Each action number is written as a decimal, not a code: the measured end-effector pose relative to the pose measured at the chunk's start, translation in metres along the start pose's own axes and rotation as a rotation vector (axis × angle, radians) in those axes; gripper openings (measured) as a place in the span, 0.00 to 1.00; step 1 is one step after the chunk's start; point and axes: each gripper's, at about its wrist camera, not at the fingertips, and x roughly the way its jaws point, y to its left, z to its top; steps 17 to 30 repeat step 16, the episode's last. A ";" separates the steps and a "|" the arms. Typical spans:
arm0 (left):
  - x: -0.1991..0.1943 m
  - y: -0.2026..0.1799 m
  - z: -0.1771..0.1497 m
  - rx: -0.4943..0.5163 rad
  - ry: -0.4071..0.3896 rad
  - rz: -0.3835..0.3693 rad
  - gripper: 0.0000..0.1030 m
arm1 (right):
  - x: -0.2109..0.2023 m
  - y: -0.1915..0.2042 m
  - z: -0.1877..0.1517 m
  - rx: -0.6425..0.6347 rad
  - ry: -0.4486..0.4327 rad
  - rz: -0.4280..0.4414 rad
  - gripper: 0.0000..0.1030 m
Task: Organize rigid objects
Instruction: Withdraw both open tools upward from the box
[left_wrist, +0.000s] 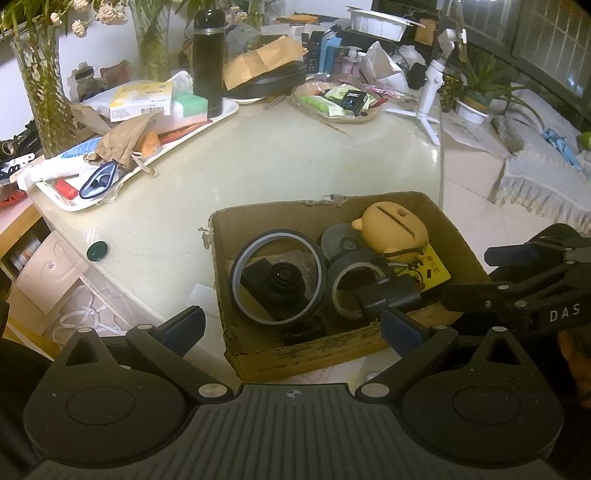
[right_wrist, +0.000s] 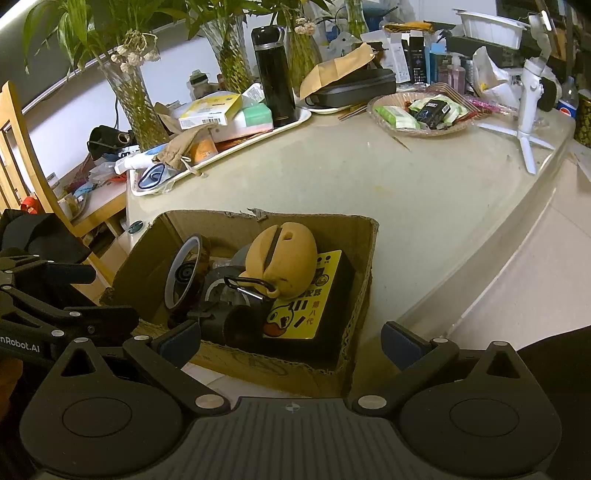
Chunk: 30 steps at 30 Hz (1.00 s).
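A cardboard box (left_wrist: 258, 221) (right_wrist: 364, 258) sits at the table's near edge. It holds a large tape ring (left_wrist: 279, 277) (right_wrist: 181, 273), a black camera (left_wrist: 277, 286) inside that ring, a smaller dark tape roll (left_wrist: 351, 291), a yellow pouch with a carabiner (left_wrist: 393, 230) (right_wrist: 284, 260), a yellow duck-label box (left_wrist: 432, 271) (right_wrist: 303, 310) and a black cylinder (left_wrist: 391, 297) (right_wrist: 229, 321). My left gripper (left_wrist: 291, 325) is open and empty over the box's near wall. My right gripper (right_wrist: 291, 339) is open and empty, also over the near wall.
A white tray (left_wrist: 229, 110) (right_wrist: 303, 116) with a black flask (left_wrist: 208, 59) (right_wrist: 275, 74), boxes and tubes stands at the back left. A wicker basket (left_wrist: 336, 99) (right_wrist: 421, 110) and a white tripod gimbal (left_wrist: 432, 92) (right_wrist: 528, 107) stand behind. A dark green cap (left_wrist: 97, 251) lies at the table's left edge.
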 end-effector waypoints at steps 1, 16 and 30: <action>0.000 0.000 0.001 0.001 0.001 0.000 1.00 | 0.000 0.000 0.000 0.000 0.000 0.000 1.00; 0.001 0.000 0.001 0.009 -0.005 -0.003 1.00 | 0.001 0.000 -0.001 0.001 0.001 -0.001 1.00; 0.001 0.000 0.001 0.009 -0.005 -0.003 1.00 | 0.001 0.000 -0.001 0.001 0.001 -0.001 1.00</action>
